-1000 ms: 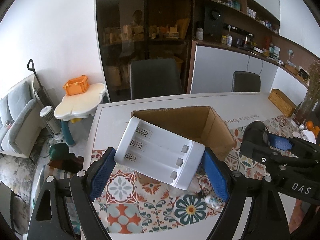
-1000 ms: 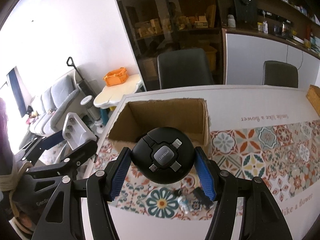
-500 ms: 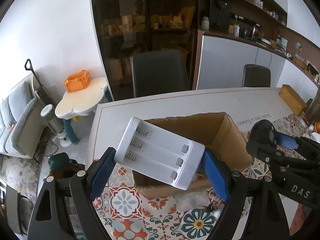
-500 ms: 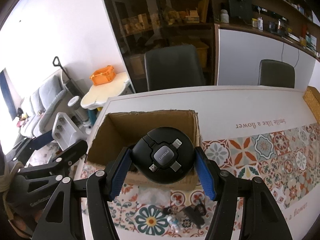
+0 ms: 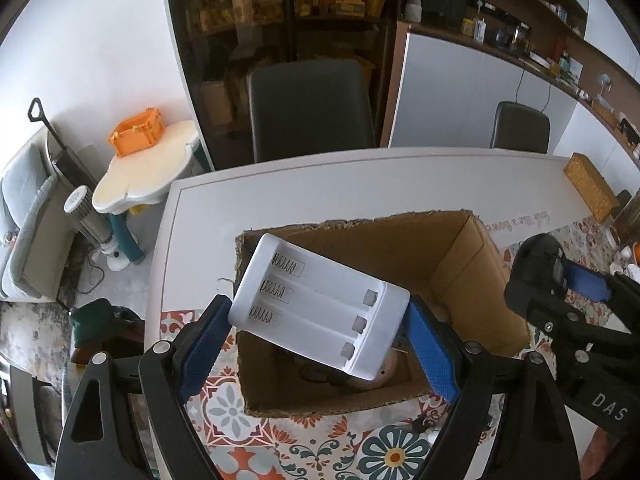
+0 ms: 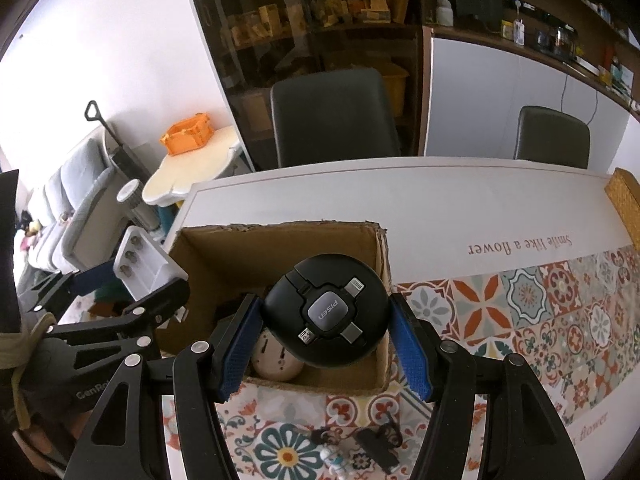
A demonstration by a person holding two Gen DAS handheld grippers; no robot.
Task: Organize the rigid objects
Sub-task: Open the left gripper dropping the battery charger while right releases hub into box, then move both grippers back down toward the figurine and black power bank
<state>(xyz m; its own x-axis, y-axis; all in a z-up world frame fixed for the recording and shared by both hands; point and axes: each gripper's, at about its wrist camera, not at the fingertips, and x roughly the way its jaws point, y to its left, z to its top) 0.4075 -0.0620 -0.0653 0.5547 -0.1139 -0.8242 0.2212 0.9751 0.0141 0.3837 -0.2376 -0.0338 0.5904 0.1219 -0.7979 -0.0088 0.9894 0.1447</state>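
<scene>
In the left wrist view, the left gripper (image 5: 320, 332) is clamped on a white battery charger (image 5: 320, 306), its blue pads pressing the two short ends. The charger hangs tilted over the open cardboard box (image 5: 460, 264), which stands on the patterned table mat (image 5: 228, 412). Something pale and round lies at the bottom of the box, though the charger hides most of it. To release well, the person should lower the charger below the rim and level it before spreading the jaws, so it settles flat and does not drop onto what lies underneath.

In the right wrist view, the right gripper (image 6: 326, 332) grips a round black cable reel (image 6: 326, 314) by its sides, above the near right part of the same box. A small beige clock-like disc (image 6: 276, 360) sits directly under it. The reel would best go down beside that disc, toward the free corner. Small figures (image 6: 334, 454) lie on the mat in front of the box, outside it.
</scene>
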